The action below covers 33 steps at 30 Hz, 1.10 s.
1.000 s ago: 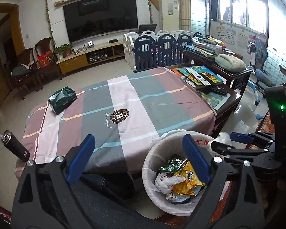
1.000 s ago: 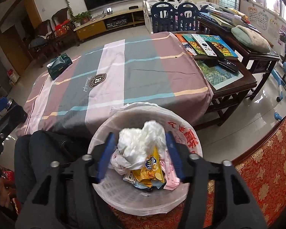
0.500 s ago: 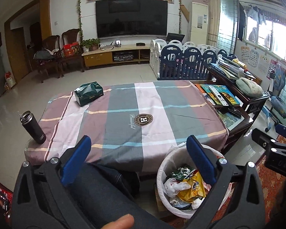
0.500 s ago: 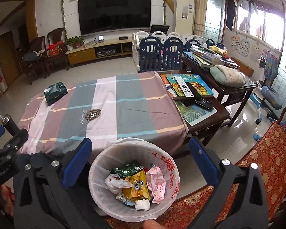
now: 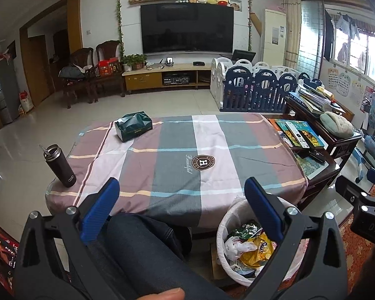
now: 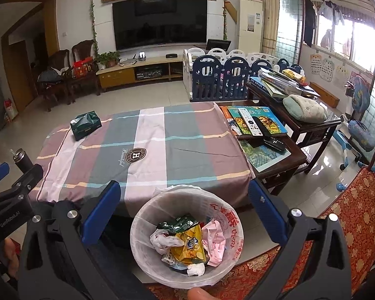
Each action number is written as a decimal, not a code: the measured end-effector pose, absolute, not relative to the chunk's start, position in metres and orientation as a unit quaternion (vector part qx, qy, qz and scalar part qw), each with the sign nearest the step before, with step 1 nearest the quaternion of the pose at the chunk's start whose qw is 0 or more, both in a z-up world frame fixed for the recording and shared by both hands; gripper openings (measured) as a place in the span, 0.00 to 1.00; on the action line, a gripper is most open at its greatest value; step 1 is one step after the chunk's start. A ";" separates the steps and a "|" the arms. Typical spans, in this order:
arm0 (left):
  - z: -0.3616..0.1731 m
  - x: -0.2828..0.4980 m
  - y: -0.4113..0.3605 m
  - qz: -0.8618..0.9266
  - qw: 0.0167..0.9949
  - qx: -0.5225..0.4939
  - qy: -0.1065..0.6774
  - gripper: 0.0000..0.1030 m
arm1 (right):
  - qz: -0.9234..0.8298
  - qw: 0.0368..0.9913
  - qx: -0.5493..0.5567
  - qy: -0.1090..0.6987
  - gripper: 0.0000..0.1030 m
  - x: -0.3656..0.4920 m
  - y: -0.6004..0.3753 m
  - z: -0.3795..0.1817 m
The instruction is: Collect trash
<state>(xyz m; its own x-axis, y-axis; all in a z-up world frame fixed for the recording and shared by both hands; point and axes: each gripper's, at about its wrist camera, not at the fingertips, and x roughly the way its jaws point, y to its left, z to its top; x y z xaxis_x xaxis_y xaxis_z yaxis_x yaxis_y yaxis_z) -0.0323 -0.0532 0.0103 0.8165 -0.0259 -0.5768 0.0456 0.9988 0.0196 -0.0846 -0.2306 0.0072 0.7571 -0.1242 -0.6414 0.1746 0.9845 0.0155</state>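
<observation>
"Beautiful" script on tablecloth (image 5: 212, 150)

Bright daylit room, light coming from the windows (image 6: 347, 35) on the right, which are blown out w/ glare. Glossy floor tiles (image 5: 20, 165) reflect pale sheen. Left doorway (image 5: 37, 70) dimmer. Strong fisheye bend at edges, black vignette in corners. Centre sharp; near fingertip (image 6: 200, 295) at bottom edge soft, blurred. Shadows soft, faint.
</observation>
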 end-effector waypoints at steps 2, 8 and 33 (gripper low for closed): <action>0.009 -0.032 -0.053 -0.019 0.952 0.016 0.304 0.97 | -0.079 0.935 0.040 0.343 0.97 -0.083 -0.231 0.005; 0.008 -0.032 -0.054 -0.021 0.951 0.017 0.308 0.97 | -0.080 0.934 0.044 0.344 0.97 -0.083 -0.234 0.003; 0.000 -0.031 -0.059 -0.029 0.948 0.015 0.318 0.97 | -0.075 0.931 0.048 0.354 0.97 -0.081 -0.237 -0.004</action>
<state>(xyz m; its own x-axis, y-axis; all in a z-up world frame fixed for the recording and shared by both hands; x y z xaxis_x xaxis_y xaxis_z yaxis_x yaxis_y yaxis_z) -0.0310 -0.0591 0.0005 0.7965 -0.0448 -0.6030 0.0639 0.9979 0.0102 -0.0805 -0.2366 -0.0043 0.7378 -0.1062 -0.6667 0.1743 0.9840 0.0362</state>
